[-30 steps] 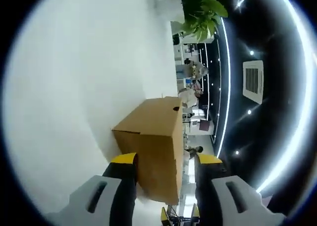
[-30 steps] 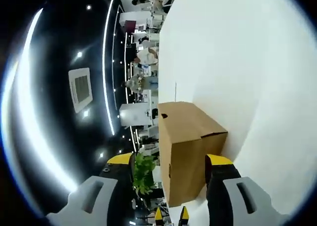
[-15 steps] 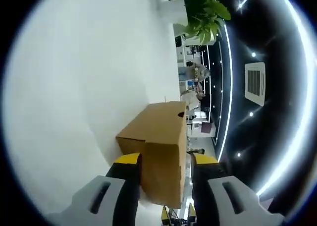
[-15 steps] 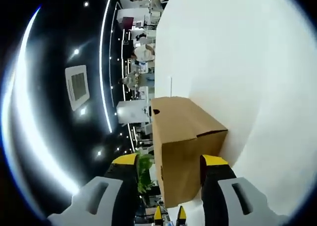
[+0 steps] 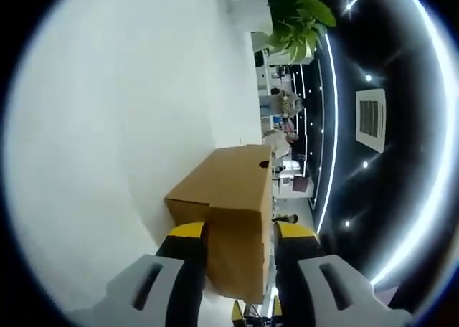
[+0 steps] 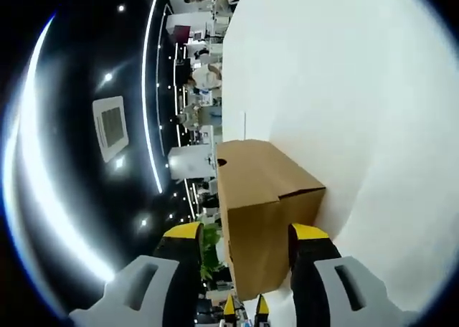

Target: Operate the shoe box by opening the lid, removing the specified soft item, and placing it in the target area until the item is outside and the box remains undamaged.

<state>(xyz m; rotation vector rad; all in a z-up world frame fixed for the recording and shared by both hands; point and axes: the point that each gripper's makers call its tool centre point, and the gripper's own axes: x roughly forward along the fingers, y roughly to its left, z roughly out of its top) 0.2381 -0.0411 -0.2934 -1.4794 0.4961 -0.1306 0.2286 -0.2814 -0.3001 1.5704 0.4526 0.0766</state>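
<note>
Both views are rolled sideways, so the white table (image 5: 107, 126) runs up one side. A closed brown box (image 5: 233, 219) stands on it. The left gripper (image 5: 235, 235) straddles one end of the box, its yellow-tipped jaws close against both sides; whether they squeeze it I cannot tell. The right gripper (image 6: 240, 235) straddles the opposite end of the box (image 6: 262, 212) the same way. Bare table (image 6: 358, 90) stretches wide beyond. A plant (image 5: 294, 15) stands past the far edge.
</note>
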